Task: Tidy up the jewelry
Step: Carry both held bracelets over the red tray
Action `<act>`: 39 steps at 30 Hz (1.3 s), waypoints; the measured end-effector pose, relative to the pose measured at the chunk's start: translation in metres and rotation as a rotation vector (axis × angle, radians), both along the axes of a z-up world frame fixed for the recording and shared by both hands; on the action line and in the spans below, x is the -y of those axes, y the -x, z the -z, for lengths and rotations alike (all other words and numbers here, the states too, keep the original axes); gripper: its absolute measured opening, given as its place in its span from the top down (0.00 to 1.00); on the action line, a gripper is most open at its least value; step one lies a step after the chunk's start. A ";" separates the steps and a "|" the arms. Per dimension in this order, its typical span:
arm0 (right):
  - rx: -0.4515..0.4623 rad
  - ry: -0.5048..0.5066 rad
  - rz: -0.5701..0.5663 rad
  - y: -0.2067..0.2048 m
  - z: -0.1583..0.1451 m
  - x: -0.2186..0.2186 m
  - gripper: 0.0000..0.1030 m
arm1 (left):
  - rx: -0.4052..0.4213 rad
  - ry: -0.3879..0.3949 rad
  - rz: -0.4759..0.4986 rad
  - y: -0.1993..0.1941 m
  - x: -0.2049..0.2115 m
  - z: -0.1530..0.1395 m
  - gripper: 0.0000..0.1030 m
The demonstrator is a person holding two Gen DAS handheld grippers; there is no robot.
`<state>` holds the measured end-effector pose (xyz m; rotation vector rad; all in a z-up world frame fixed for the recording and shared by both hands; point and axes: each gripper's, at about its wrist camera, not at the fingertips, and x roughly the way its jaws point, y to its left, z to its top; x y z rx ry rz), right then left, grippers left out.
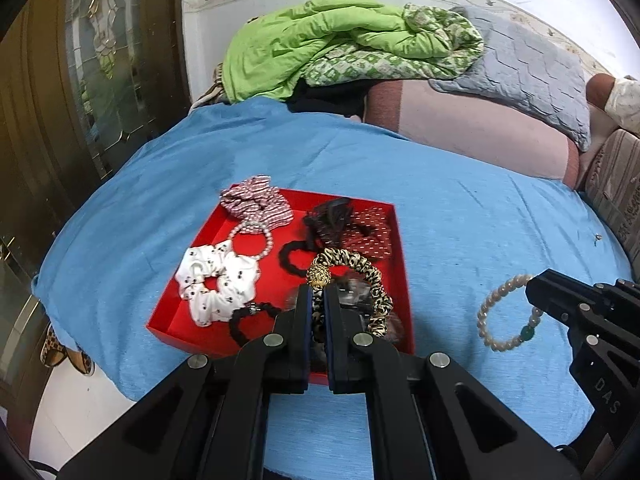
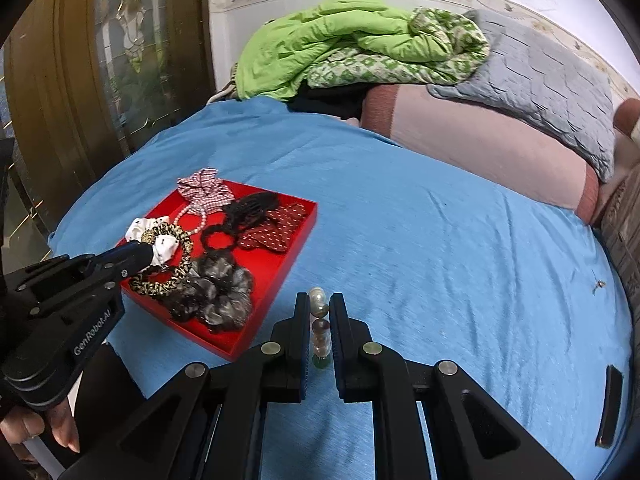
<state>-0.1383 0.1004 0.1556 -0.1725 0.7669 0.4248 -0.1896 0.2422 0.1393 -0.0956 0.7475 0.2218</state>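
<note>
On the blue bedsheet [image 1: 460, 220] lies a red tray [image 1: 280, 280] with several hair ties and bracelets in it. My left gripper [image 1: 317, 292] is shut on a leopard-print hair tie [image 1: 368, 276] with a gold bead, holding it over the tray's near side. The right wrist view shows that left gripper [image 2: 149, 254] from the side, with the leopard hair tie [image 2: 160, 288] hanging from it above the tray [image 2: 280, 264]. My right gripper [image 2: 319, 304] is shut on a pearl bracelet [image 2: 318, 298], seen edge-on. In the left wrist view the pearl bracelet [image 1: 482, 314] hangs from the right gripper [image 1: 530, 288], to the right of the tray.
The tray holds a white patterned scrunchie [image 1: 218, 280], a pink bead bracelet [image 1: 252, 240], a striped scrunchie [image 1: 256, 202], a red dotted bow [image 1: 368, 236] and a grey scrunchie [image 2: 220, 292]. A green quilt [image 1: 320, 40] and grey pillow [image 1: 532, 64] lie behind. A door [image 1: 80, 80] stands left.
</note>
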 end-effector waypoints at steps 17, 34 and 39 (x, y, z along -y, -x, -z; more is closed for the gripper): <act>0.000 0.021 -0.102 -0.016 -0.003 -0.068 0.89 | -0.029 0.002 -0.075 -0.010 -0.057 0.016 0.95; -0.039 -0.039 -0.130 -0.052 0.003 -0.095 0.89 | -0.034 -0.032 -0.069 -0.052 -0.092 0.019 0.95; -0.044 -0.060 -0.125 -0.062 0.004 -0.100 0.89 | -0.041 -0.031 -0.059 -0.066 -0.100 0.020 0.95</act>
